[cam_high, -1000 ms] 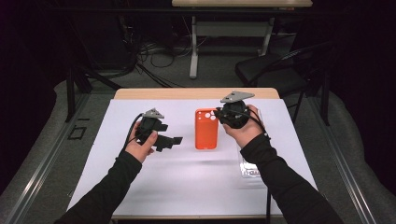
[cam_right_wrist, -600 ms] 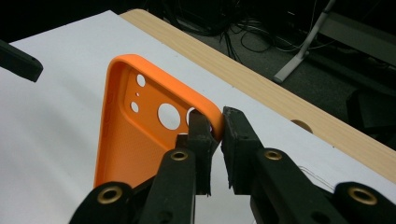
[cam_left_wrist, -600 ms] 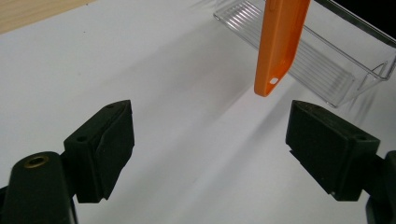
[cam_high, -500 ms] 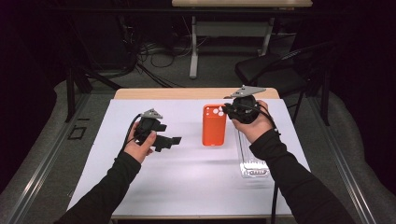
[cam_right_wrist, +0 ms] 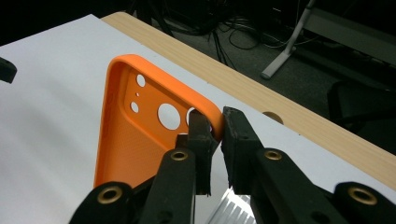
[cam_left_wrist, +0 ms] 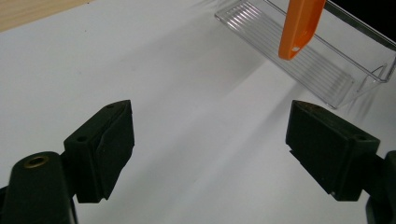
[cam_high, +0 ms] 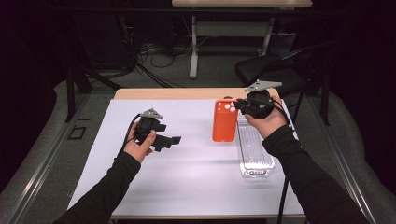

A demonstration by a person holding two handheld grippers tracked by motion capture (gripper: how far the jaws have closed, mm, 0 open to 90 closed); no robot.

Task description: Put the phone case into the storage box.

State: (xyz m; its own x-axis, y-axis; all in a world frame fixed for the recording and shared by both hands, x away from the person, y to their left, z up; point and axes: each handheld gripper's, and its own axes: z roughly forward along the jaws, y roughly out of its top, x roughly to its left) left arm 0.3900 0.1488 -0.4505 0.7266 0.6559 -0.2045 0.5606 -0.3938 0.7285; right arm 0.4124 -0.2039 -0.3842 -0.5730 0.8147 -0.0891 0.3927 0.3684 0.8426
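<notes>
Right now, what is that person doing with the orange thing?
A person sits at a table covered in white paper, holding a gripper in each hand. The right gripper has its fingers pinched on the top edge of an orange phone case, next to the camera holes, and holds it up in the air beside a clear plastic tray. The left gripper is wide open with nothing in it, low over the paper.

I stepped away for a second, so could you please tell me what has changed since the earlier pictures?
The right gripper, shut on the orange phone case, has carried it rightwards to the clear tray by the table's right edge. The left gripper stayed open, holding nothing, in place.
</notes>
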